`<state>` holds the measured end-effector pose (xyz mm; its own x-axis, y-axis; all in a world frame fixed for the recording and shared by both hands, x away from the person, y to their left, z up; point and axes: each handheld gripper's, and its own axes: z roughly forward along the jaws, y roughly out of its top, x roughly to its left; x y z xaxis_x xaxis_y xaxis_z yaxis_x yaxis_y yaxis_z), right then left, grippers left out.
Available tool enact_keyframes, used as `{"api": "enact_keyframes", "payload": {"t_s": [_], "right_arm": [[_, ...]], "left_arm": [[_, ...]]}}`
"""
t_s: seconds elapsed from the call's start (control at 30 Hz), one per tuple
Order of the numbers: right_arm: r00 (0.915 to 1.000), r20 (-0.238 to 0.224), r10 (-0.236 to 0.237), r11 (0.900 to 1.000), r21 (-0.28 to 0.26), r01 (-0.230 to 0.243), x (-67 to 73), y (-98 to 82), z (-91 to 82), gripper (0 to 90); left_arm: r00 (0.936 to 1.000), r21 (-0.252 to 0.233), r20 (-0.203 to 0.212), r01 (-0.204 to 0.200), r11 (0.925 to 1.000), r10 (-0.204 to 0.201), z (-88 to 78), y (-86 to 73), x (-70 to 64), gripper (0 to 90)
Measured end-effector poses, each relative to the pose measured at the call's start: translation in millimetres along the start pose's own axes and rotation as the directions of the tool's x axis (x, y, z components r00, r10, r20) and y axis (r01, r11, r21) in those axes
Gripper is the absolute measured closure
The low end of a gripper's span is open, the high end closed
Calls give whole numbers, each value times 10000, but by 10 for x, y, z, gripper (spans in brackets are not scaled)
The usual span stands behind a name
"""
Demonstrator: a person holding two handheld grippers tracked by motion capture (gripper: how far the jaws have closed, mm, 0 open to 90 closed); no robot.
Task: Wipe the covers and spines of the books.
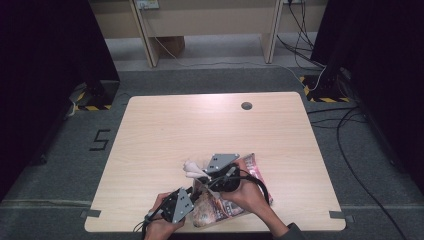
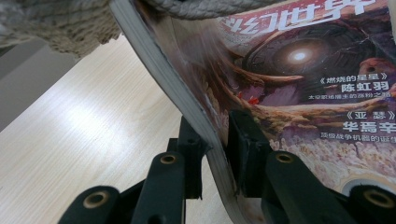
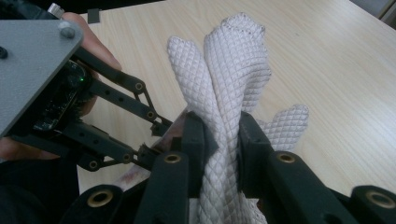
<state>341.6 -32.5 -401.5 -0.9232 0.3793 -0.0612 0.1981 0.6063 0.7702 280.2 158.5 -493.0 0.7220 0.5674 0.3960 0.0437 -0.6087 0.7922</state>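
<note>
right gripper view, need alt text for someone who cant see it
The right gripper's two black jaws clamp a white, diamond-textured woven glove, its fingers pointing up over a light wooden table. At left, the left gripper, held by a hand, pinches a magazine's edge.

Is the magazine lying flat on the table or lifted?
Lifted: the magazine is tilted, its edge clamped by the left tool above the table.

Magazine cover cut off
</note>
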Motion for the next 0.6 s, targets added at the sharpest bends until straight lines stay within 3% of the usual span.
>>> {"api": "enact_keyframes", "payload": {"t_s": [0.2,0.23,0.47,0.6], "right_arm": [[9996,-15,299,9994,159,-299,-78,-53,-26,768],[9981,4,621,9979,190,-621,-92,-69,-30,768],[9997,-213,124,9999,-30,-125,40,21,-27,766],[9997,-190,166,9998,57,-165,-14,-10,-32,767]], "left_arm": [[10000,-27,-58,-37,10000,37,3,10,-6,754],[10000,-2,-88,-7,10000,7,-1,13,-13,754],[9999,-19,-112,-132,9999,132,-5,19,-19,754],[9999,9,-106,-121,9999,121,4,17,-20,754]]}}
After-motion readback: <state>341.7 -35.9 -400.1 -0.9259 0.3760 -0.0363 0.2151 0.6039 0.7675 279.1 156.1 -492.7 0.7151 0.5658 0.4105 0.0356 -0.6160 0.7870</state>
